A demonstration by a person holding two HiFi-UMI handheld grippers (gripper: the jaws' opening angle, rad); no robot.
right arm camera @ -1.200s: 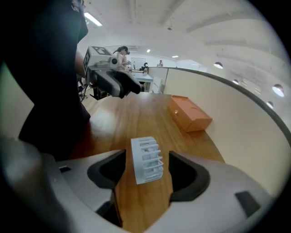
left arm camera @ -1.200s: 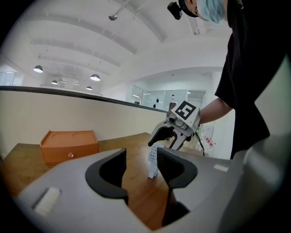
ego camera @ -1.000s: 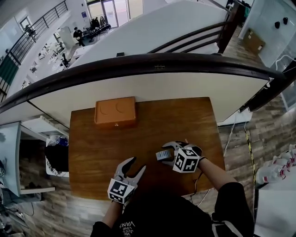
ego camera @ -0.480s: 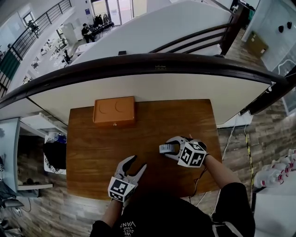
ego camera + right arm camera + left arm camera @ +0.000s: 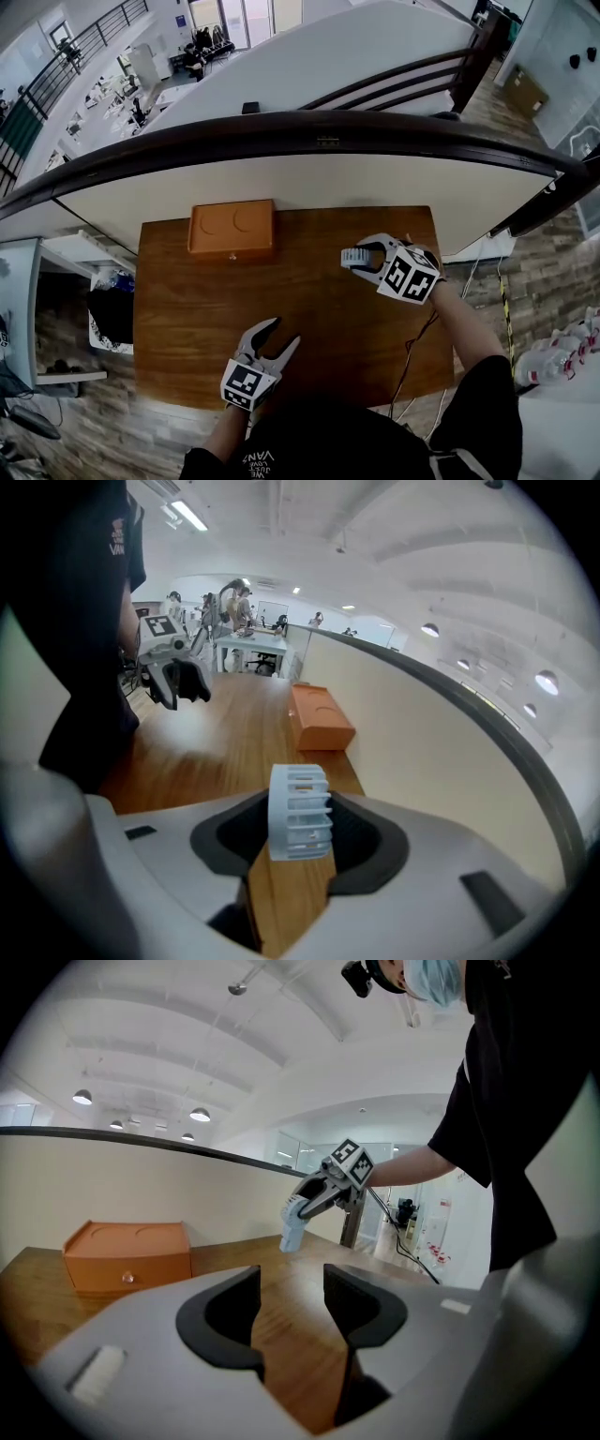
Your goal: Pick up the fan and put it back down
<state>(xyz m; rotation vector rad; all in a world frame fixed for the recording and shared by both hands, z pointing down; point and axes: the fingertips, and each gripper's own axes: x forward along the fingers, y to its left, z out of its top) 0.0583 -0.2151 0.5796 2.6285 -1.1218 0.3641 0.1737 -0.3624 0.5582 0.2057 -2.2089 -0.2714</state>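
Head view: right hand-held gripper [image 5: 362, 260] holds the pale fan [image 5: 352, 255] over the far right part of the table [image 5: 309, 309]; its jaws have just been closing, with the fan between them. Left hand-held gripper [image 5: 279, 339] is near the front edge.
Left gripper view: jaws apart, only wood between.
Right gripper view: both pads press the fan's sides, with the orange box [image 5: 321, 719] beyond.

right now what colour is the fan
Pale blue-grey fan, clearest in the right gripper view.

Black shirt [image 5: 361, 441], grey left tongs [image 5: 285, 330], right tongs [image 5: 353, 255]
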